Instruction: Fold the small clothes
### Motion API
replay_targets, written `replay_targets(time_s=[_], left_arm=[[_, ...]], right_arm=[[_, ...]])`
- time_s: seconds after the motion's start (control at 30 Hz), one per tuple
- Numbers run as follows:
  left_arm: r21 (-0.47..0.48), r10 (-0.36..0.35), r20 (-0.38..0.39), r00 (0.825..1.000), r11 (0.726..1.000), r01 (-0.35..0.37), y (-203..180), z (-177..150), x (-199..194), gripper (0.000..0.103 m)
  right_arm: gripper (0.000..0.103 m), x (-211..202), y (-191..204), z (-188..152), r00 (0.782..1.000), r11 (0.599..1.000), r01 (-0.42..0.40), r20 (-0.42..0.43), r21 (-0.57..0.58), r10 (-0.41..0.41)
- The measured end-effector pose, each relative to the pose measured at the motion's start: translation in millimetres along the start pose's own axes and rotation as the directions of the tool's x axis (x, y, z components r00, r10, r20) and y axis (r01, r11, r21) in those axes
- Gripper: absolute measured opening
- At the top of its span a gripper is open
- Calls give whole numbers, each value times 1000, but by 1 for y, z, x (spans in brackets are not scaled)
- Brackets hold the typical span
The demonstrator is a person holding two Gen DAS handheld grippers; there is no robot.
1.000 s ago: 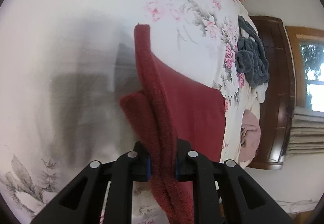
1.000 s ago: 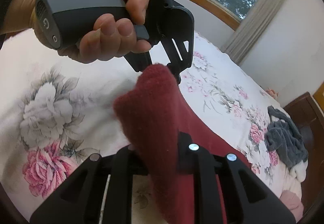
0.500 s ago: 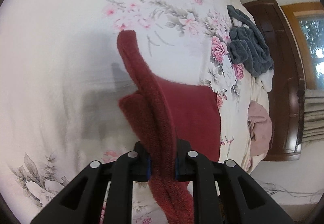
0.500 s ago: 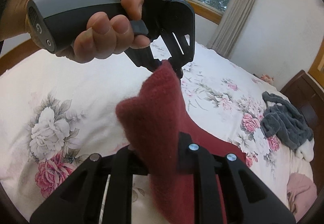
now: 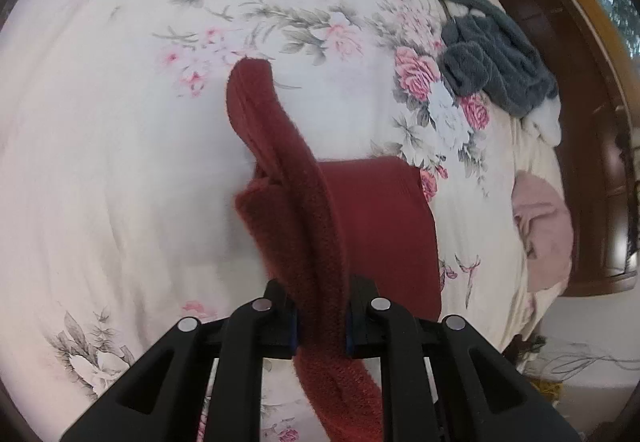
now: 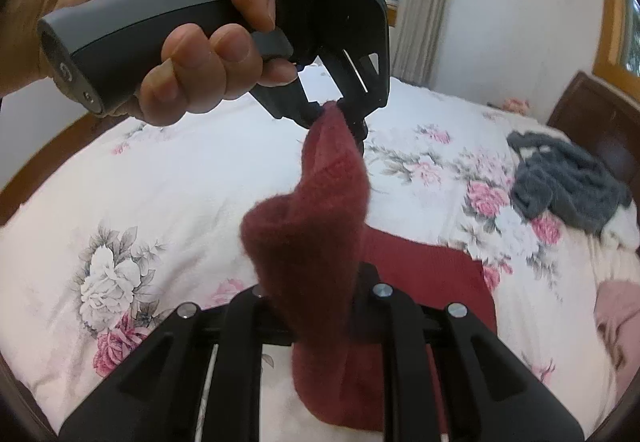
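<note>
Red knit garment (image 5: 316,226) clamped in both left hand-held gripper (image 5: 320,316) and right hand-held gripper (image 6: 320,312), above floral bedspread (image 5: 120,146).

A dark red garment (image 5: 304,210) of fuzzy, coarse knit cloth, matt. Beneath it, a smooth printed cotton-like bedspread (image 5: 120,130), cream with pink flowers. A grey garment (image 5: 492,54) looks plush and fleecy; a pink cloth (image 5: 544,230) looks soft. The left gripper (image 5: 320,318) is matt black plastic with shiny metal screws. The headboard (image 5: 600,122) is dark, glossy wood.
</note>
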State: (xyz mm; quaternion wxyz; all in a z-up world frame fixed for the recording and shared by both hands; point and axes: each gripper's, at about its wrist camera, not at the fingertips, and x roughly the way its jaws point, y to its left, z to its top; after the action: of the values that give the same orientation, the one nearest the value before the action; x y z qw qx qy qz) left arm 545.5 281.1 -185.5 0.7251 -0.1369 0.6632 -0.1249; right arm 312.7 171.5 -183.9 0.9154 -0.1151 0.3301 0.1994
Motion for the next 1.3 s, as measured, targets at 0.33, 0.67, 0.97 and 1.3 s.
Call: replay_targets(time_s=[0.33, 0.67, 0.97, 1.3], left_arm=[[76, 115, -45, 992, 991, -112, -74, 3, 48, 15], [122, 216, -86, 972, 971, -205, -122, 0, 113, 15], [138, 298, -122, 947, 950, -282, -148, -3, 170, 15], [154, 393, -108, 913, 914, -375, -179, -5, 202, 15]], right_arm=[[15, 0, -58, -31, 998, 985, -39, -36, 171, 46], [15, 12, -106, -70, 992, 951, -67, -77, 301, 95], [15, 24, -141, -109, 985, 908, -91, -96, 410, 143], [15, 28, -173, -139, 975, 858, -131, -91, 497, 202]])
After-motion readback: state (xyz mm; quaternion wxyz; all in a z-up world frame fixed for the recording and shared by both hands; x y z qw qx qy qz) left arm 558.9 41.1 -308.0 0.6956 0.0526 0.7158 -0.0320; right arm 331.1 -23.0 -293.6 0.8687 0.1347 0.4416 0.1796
